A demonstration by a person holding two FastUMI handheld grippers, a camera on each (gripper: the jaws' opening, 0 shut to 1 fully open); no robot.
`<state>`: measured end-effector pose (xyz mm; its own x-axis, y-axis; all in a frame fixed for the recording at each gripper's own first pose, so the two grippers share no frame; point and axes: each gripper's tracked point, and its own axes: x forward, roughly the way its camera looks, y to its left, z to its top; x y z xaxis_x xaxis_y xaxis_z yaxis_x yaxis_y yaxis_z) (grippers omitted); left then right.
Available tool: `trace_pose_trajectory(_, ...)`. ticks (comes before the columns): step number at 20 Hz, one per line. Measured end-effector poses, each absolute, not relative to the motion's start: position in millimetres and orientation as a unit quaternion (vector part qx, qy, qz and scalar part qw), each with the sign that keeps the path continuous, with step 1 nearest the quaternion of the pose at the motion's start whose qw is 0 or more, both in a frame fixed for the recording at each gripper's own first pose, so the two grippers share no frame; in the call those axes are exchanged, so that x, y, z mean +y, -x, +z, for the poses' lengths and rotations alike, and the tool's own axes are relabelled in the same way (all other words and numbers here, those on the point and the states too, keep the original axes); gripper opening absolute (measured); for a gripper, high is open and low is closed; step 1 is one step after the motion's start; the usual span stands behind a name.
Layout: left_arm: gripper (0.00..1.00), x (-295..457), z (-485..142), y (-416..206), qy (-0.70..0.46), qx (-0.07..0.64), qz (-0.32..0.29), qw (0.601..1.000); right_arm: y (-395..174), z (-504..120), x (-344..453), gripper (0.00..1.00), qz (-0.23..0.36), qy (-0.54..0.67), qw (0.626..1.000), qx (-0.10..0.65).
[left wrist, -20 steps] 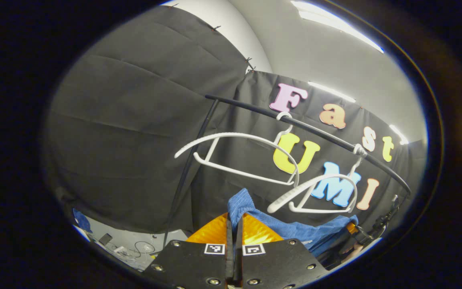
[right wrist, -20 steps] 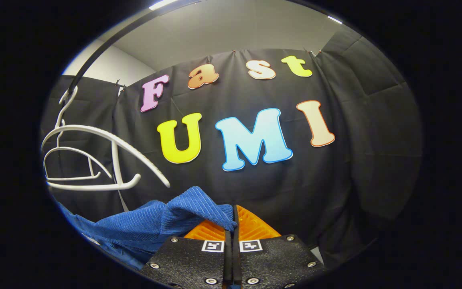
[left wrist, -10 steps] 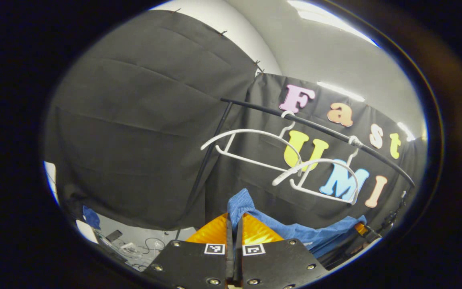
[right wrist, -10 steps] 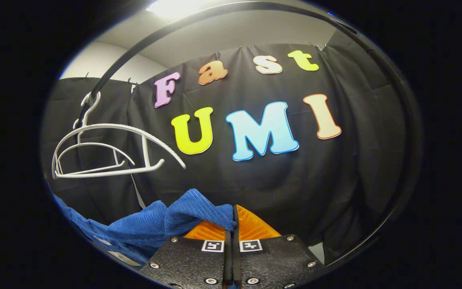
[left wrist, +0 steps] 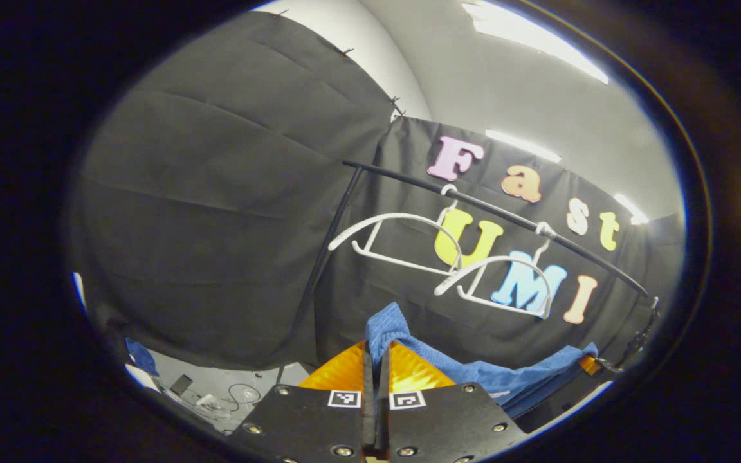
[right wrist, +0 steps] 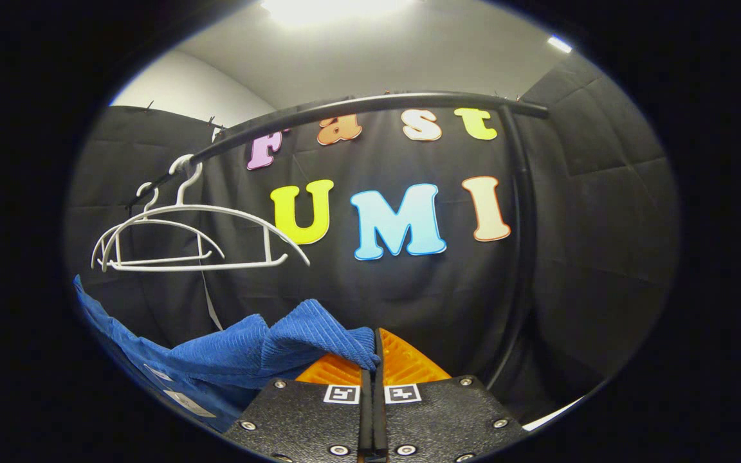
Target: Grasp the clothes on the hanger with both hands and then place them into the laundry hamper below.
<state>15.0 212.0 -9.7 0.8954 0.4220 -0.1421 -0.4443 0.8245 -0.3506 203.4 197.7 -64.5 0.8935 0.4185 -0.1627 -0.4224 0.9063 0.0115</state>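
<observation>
In the left gripper view, your left claw (left wrist: 375, 360) is clenched on one edge of the blue ribbed fabric garment (left wrist: 473, 370); a fold of it bunches up above the fingertips, and the rest runs off to the right as a sagging band toward the far gripper (left wrist: 592, 364) at the edge of the view. Left of the claw, low down, a pale floor (left wrist: 216, 379) carries a few small items and a cable, too small to tell apart. Above the garment, two bare white plastic hangers (left wrist: 409, 241) hang by their hooks on a black metal rail (left wrist: 505, 215), one just beside the other, well above the cloth.

In the right gripper view, the same two white hangers (right wrist: 197, 235) sit at the left, hooked on the black rail (right wrist: 357, 109), which bends down into an upright post on the right. Below them the blue garment (right wrist: 248, 350) shows fine corduroy-like ribbing and a pale label near its lower edge; it drapes from the left edge up to your right claw (right wrist: 374, 360), which is clamped on a thick folded corner. The cloth hangs free between both claws, off the hangers.
</observation>
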Motion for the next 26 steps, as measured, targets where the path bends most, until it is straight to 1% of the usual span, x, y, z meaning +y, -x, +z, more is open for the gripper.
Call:
trace_pose_trajectory(1,0.06,209.4,-8.5,-13.5,0.184,0.032,0.211,0.96,-191.6,-60.4,190.6,0.0,0.203,0.011,0.976,0.081)
trace_pose_trajectory(2,0.01,208.5,-6.6,-12.7,0.175,0.034,0.195,0.965,-180.7,-55.9,184.7,0.0,0.192,0.008,0.978,0.079)
trace_pose_trajectory(3,0.06,204.8,-6.2,-11.8,0.165,0.037,0.177,0.97,-169.7,-52.0,179.9,0.0,0.18,0.003,0.981,0.079)
trace_pose_trajectory(4,0.01,201.4,-6.4,-12.5,0.154,0.041,0.159,0.974,-158.2,-49.4,174.5,0.0,0.167,0.001,0.983,0.078)
trace_pose_trajectory(10,0.01,167.1,-36.8,-17.6,0.126,0.076,0.047,0.988,-90.3,-50.0,157.4,0.0,0.115,0.0,0.989,0.088)
trace_pose_trajectory(14,0.01,137.9,-73.5,-23.3,0.136,0.115,-0.012,0.984,-50.6,-74.4,158.0,0.0,0.099,0.012,0.988,0.121)
trace_pose_trajectory(19,0.01,114.5,-116.0,-23.7,0.123,0.154,-0.045,0.979,-10.7,-114.1,164.4,0.0,0.097,0.025,0.981,0.168)
trace_pose_trajectory(20,0.05,112.3,-124.1,-22.9,0.118,0.162,-0.048,0.979,-4.5,-123.2,167.3,0.0,0.101,0.025,0.978,0.179)
trace_pose_trajectory(21,0.01,110.0,-132.9,-19.9,0.114,0.17,-0.047,0.978,0.5,-131.3,171.5,0.0,0.106,0.027,0.976,0.19)
trace_pose_trajectory(24,0.01,104.7,-162.6,-14.7,0.109,0.2,-0.036,0.973,12.9,-157.0,182.5,0.0,0.125,0.021,0.966,0.226)
trace_pose_trajectory(26,0.01,94.4,-180.2,-12.5,0.113,0.215,-0.041,0.969,20.1,-173.7,190.6,0.0,0.141,0.014,0.959,0.245)
